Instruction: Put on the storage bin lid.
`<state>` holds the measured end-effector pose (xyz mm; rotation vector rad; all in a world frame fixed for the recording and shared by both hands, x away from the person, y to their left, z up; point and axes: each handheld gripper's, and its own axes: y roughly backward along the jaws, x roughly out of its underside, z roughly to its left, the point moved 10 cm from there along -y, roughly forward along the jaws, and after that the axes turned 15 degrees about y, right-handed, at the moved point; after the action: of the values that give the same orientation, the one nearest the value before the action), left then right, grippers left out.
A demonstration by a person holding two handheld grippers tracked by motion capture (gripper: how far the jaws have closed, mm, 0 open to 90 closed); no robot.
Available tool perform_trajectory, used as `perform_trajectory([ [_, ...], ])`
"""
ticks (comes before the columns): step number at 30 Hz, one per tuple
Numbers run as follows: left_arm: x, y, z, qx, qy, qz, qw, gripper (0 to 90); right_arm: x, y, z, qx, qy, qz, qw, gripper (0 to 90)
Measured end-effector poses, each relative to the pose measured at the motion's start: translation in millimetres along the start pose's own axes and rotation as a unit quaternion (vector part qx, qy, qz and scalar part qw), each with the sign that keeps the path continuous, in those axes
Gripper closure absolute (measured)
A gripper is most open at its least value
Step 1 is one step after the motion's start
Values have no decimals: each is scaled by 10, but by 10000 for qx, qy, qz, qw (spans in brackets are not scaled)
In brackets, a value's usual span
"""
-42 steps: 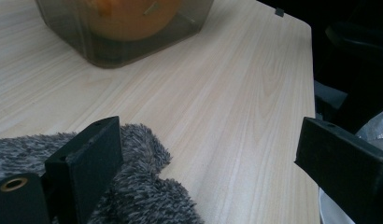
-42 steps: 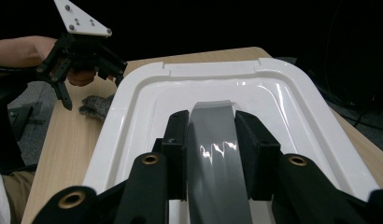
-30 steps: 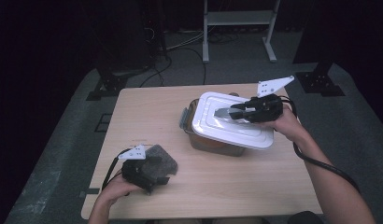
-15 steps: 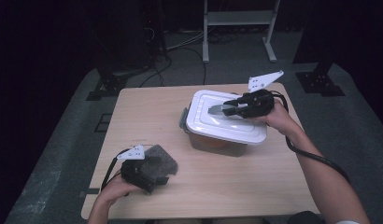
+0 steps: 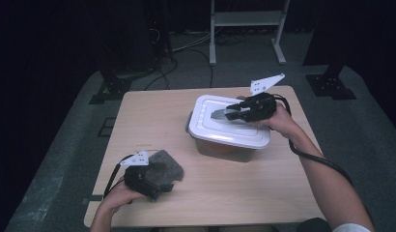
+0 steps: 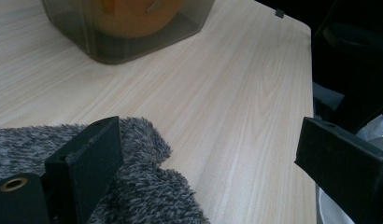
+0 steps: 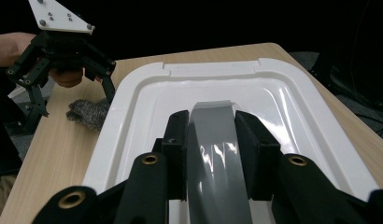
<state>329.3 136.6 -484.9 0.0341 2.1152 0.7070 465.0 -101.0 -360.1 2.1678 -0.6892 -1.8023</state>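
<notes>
right hand-held gripper (image 5: 224, 115) clamps the grey handle (image 7: 216, 154) of the white lid (image 5: 213, 126), which sits slightly askew over the clear box (image 5: 220, 148) at the worktop's (image 5: 152, 116) far right, long axis running left-far to right-near. left hand-held gripper (image 5: 160, 181), jaws wide, rests over a grey cloth (image 5: 167, 166).

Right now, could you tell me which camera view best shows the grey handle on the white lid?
The right gripper view: the grey handle runs up between the right gripper's two jaws, clamped from both sides, on the white lid. The high view shows it small, partly covered by that gripper. The left gripper view shows the container's base, not the handle.
</notes>
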Motion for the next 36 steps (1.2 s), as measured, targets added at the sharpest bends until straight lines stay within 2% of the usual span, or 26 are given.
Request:
perform_trajectory([
  [21,0,18,20,-7,18,-22,10000,65,156,-180,-73,-102,-90,92,9999,658],
  [36,16,20,32,-33,62,-12,10000,65,235,-219,-124,-135,-132,92,9998,657],
])
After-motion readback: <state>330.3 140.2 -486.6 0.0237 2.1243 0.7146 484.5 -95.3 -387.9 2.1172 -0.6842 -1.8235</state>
